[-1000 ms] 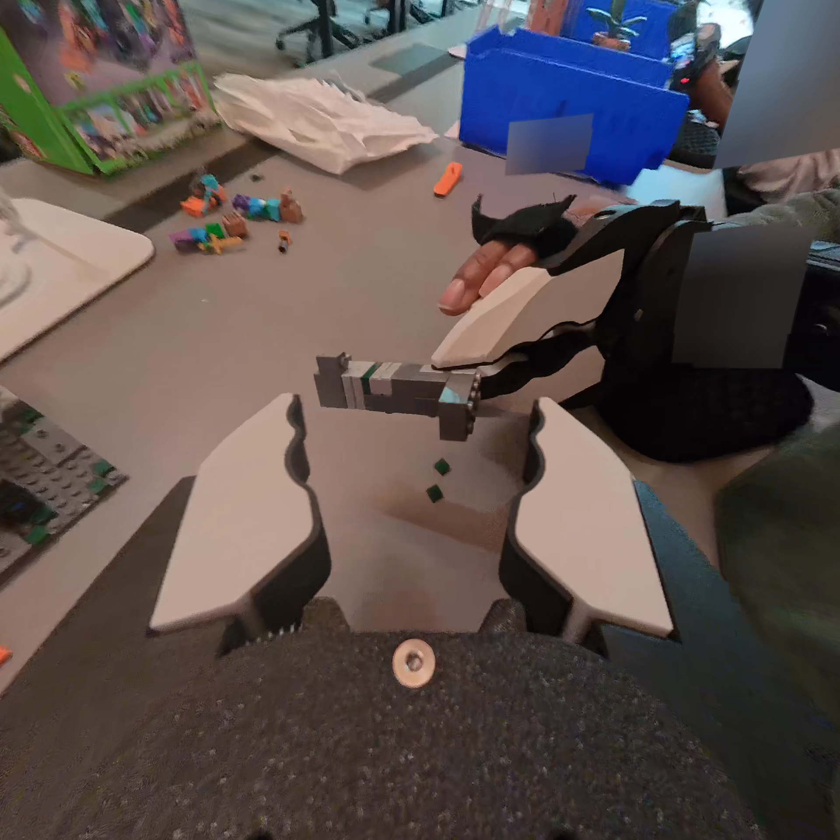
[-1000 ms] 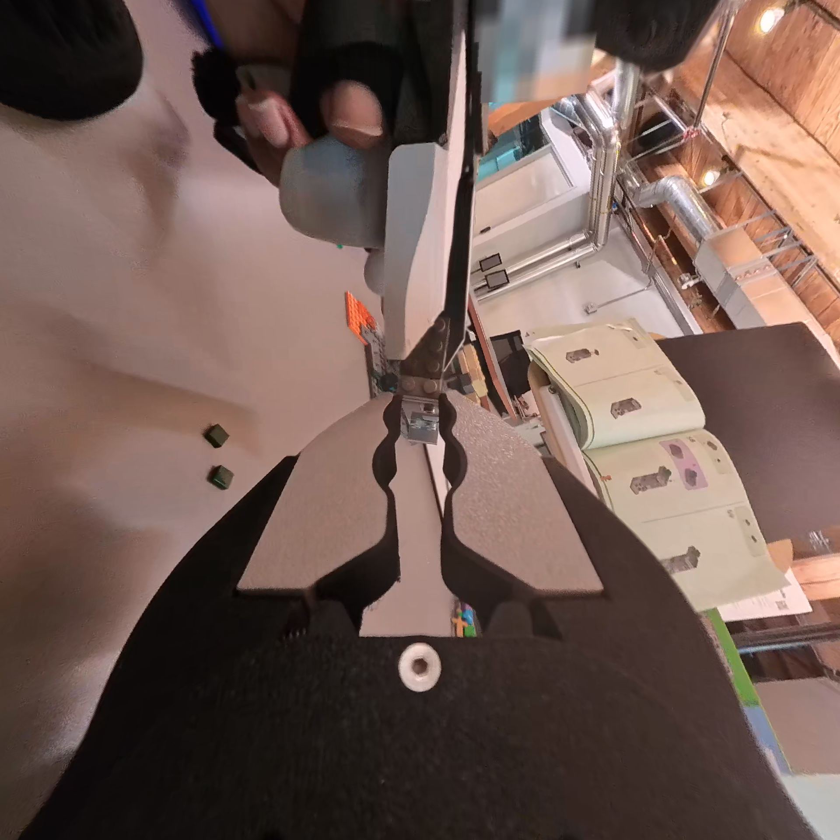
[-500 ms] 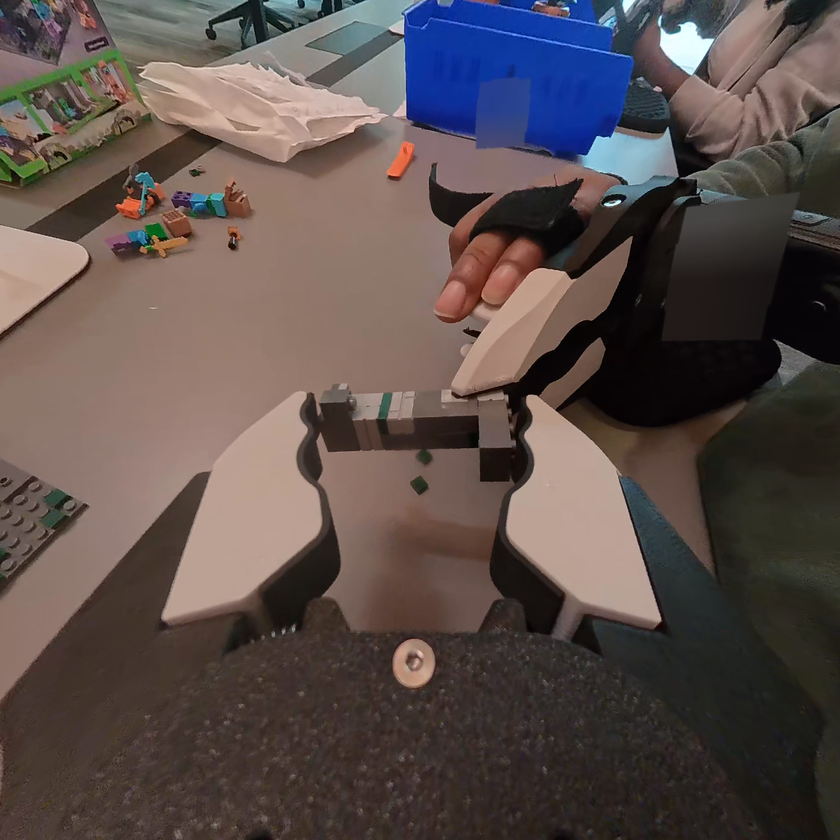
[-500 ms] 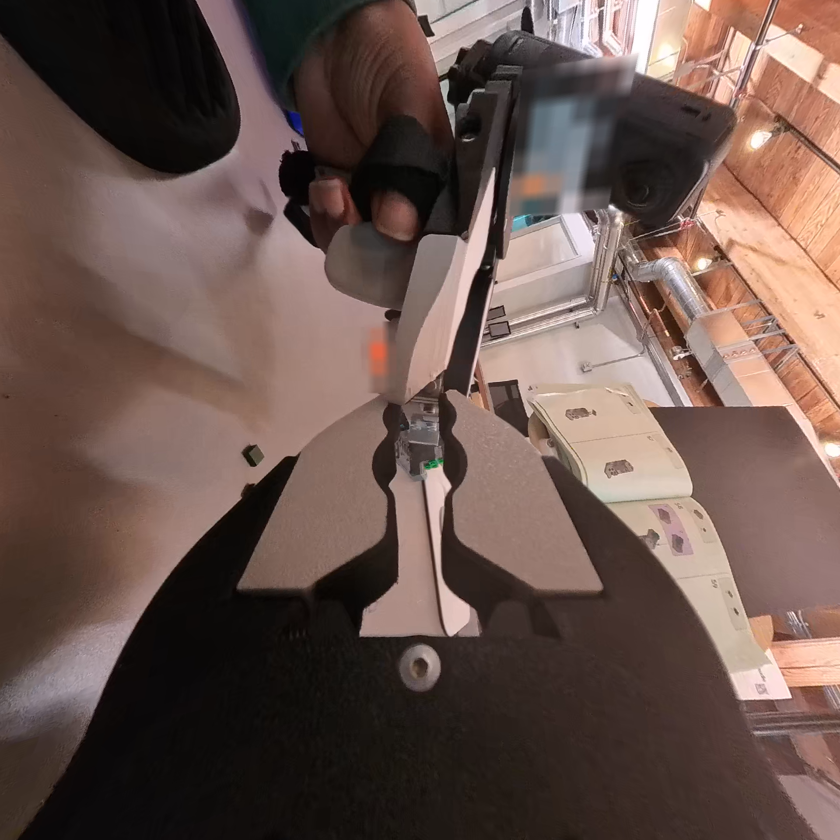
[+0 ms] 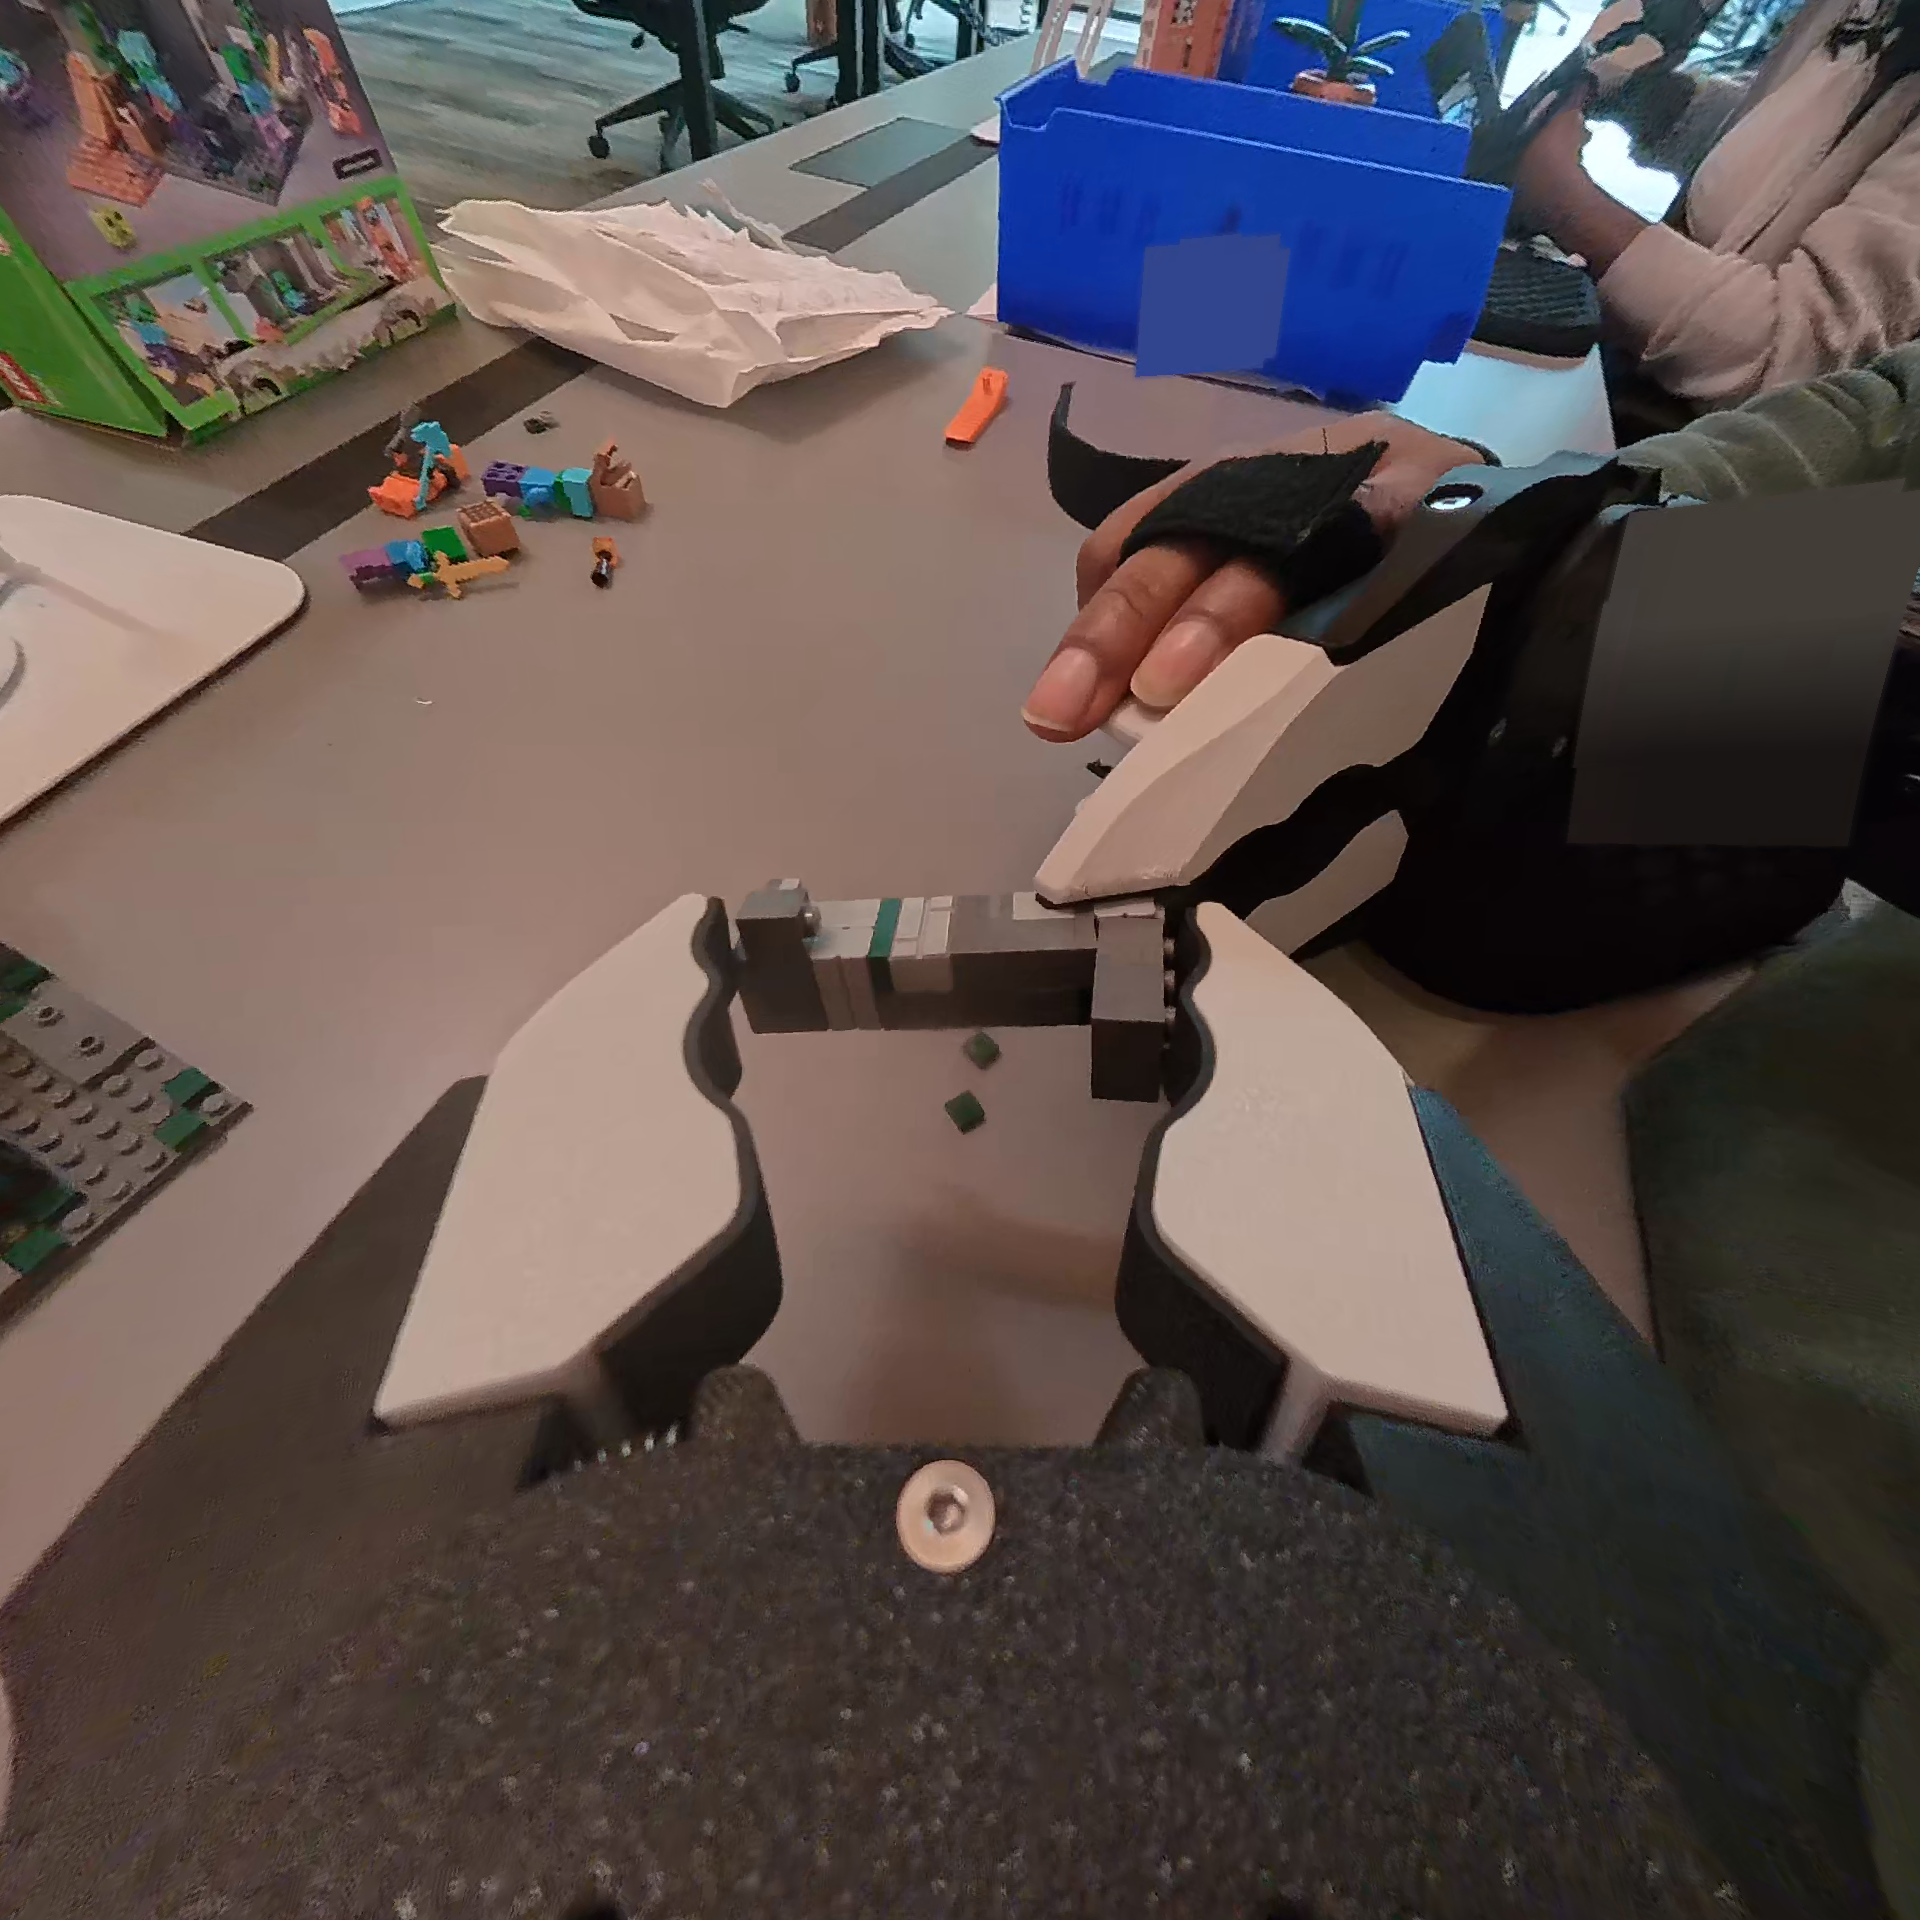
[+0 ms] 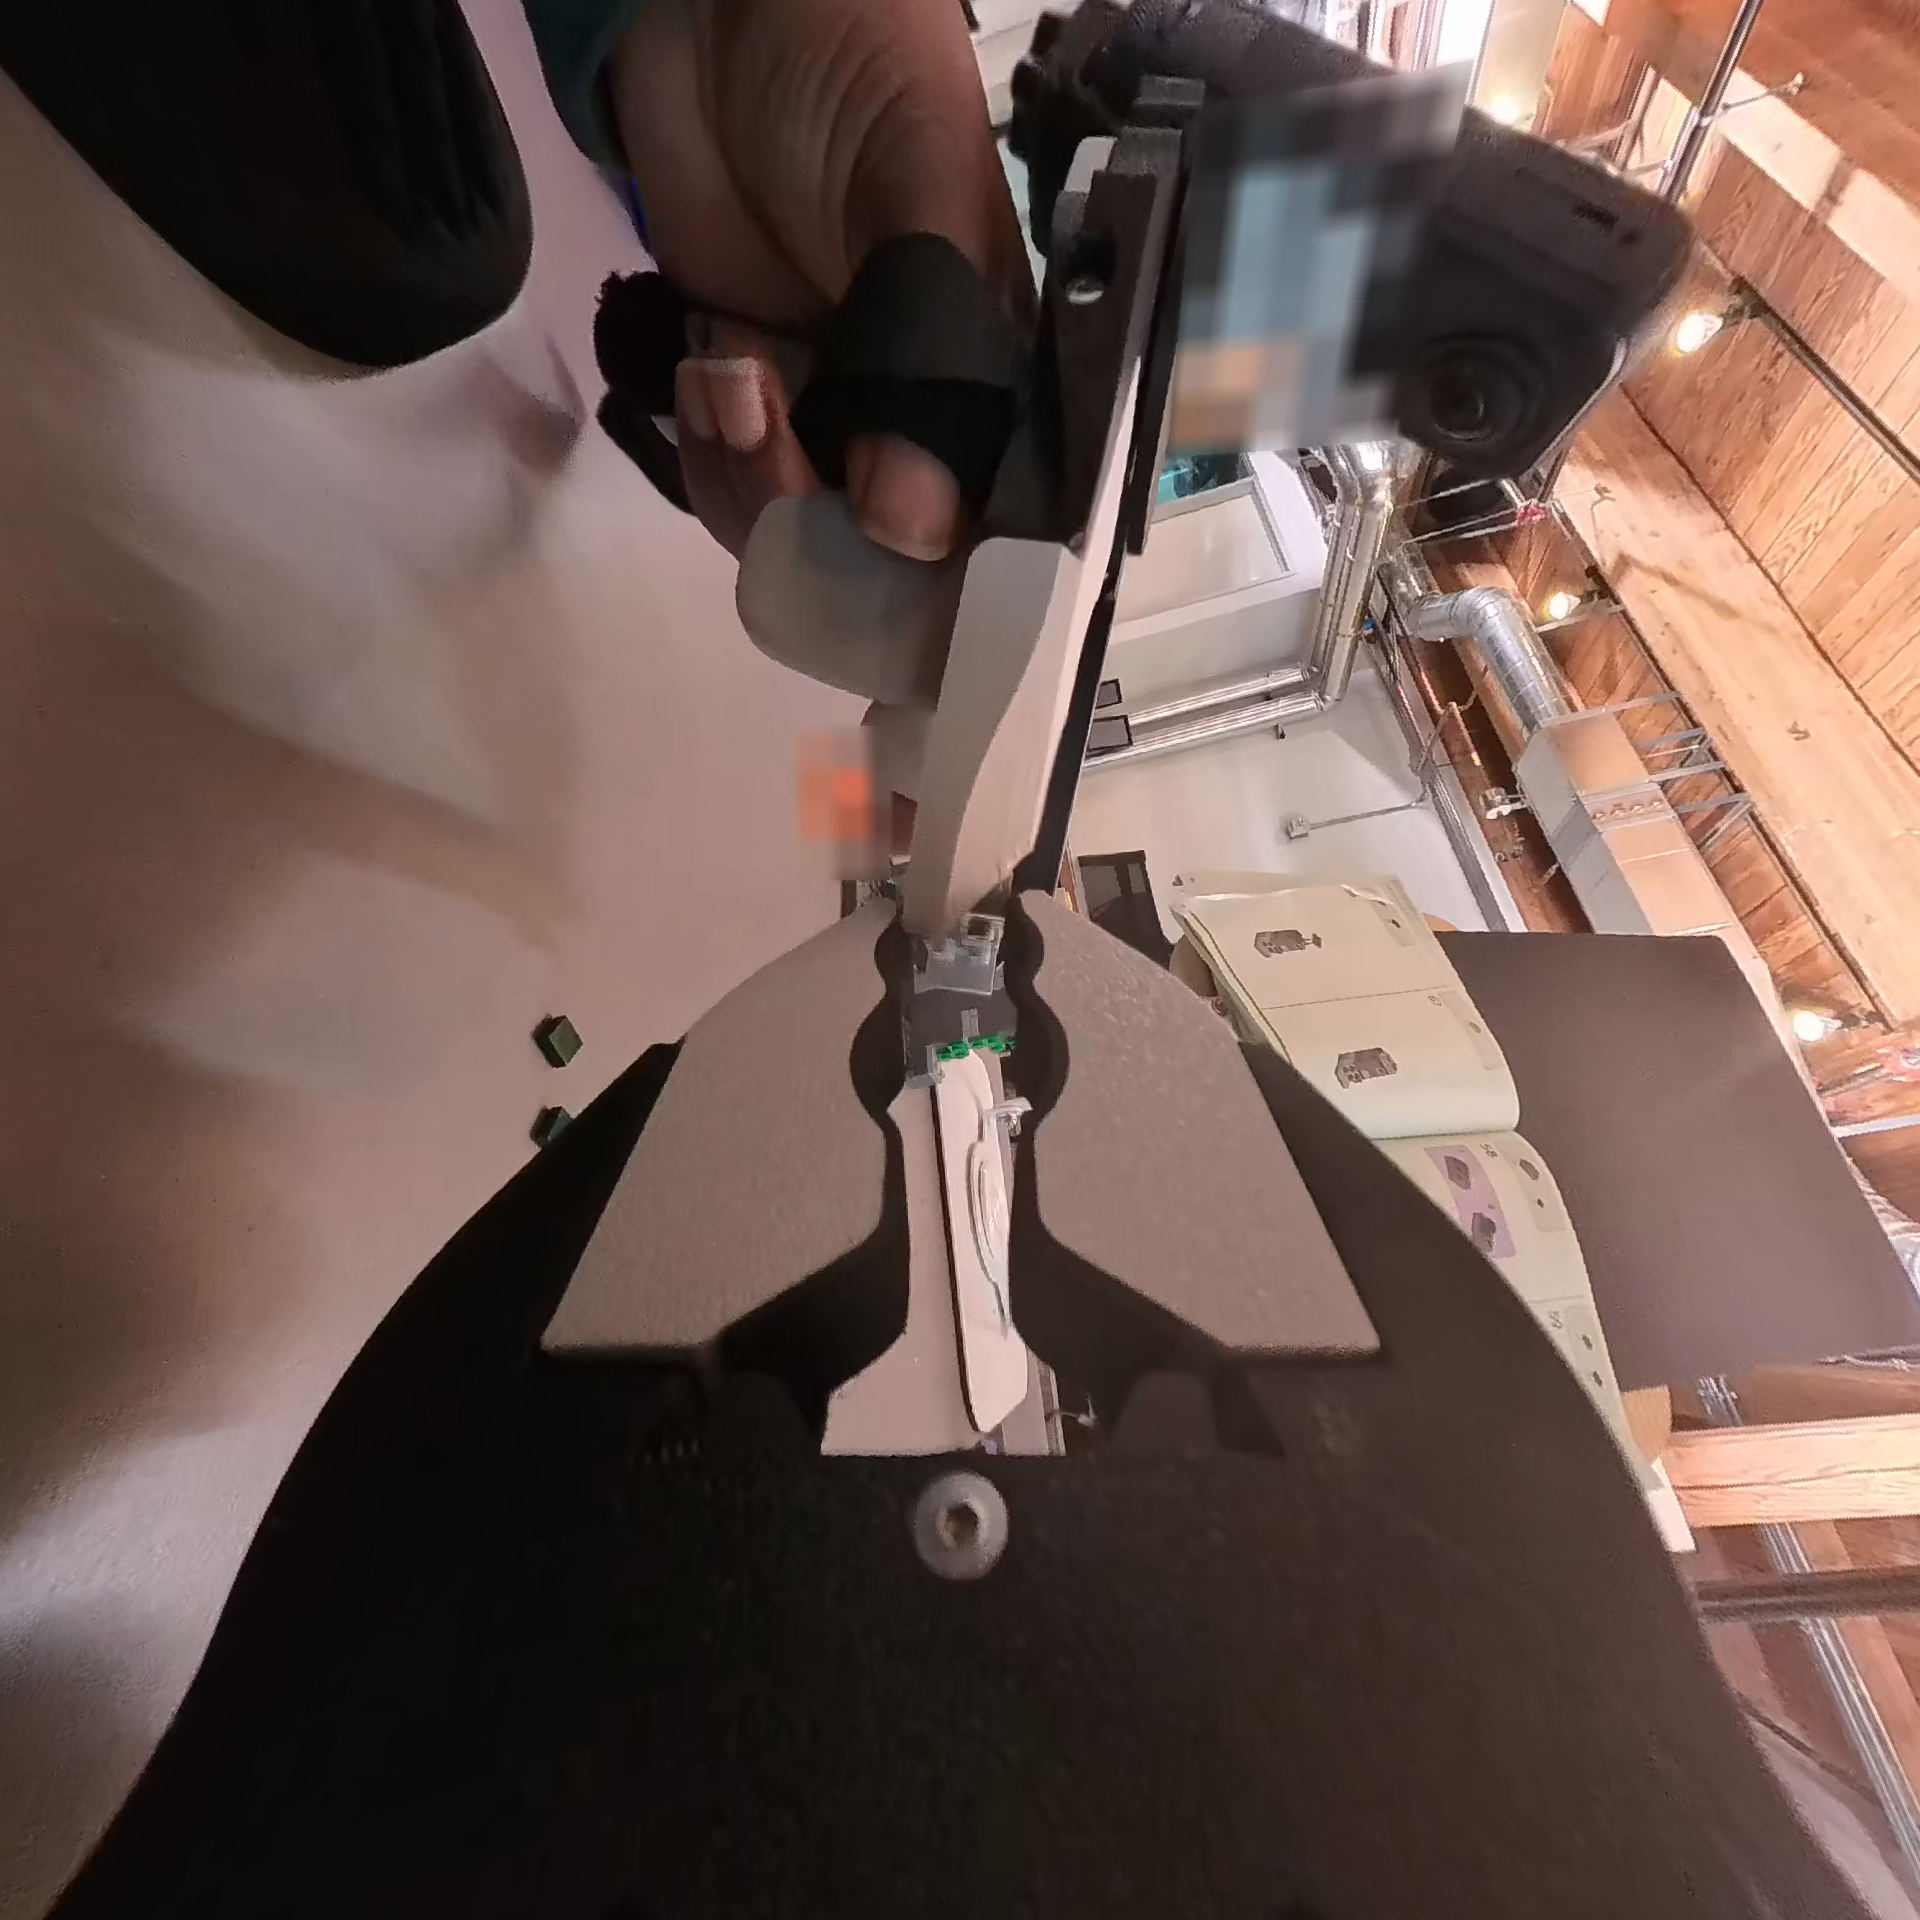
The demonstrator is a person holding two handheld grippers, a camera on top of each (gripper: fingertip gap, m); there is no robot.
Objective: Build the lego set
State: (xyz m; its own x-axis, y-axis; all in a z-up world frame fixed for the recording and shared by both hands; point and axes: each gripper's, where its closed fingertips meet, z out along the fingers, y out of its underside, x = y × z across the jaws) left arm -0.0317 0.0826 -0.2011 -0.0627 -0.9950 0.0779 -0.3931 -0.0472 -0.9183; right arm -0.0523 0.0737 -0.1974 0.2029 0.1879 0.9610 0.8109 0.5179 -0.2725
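A long grey lego wall piece (image 5: 935, 966) with a green stripe hangs above the table. My left gripper (image 5: 956, 956) has its two white fingertips pressed against the wall's two ends and is shut on it. My right gripper (image 5: 1081, 883) comes in from the right and pinches the wall's right end from above. In the right wrist view my right gripper (image 6: 951, 920) is shut on the wall's end (image 6: 956, 997), and a left finger (image 6: 997, 727) stands edge-on just beyond. Two small dark green tiles (image 5: 971, 1081) lie on the table below.
A grey studded baseplate (image 5: 94, 1101) lies at the left edge. Loose coloured bricks (image 5: 488, 509), an orange separator (image 5: 977, 395), white paper bags (image 5: 675, 281), the set's box (image 5: 187, 208) and a blue bin (image 5: 1247, 218) lie farther back. An open instruction booklet (image 6: 1351, 1018) lies beyond. Less than 4 cm separates the two grippers' tips. My right tips are about 25 cm from the grey studded baseplate (image 5: 94, 1101), my left tips only 20 cm.
My left gripper moved forward around the grey wall and its fingers narrowed onto the wall's ends. My right gripper kept hold of the right end throughout.
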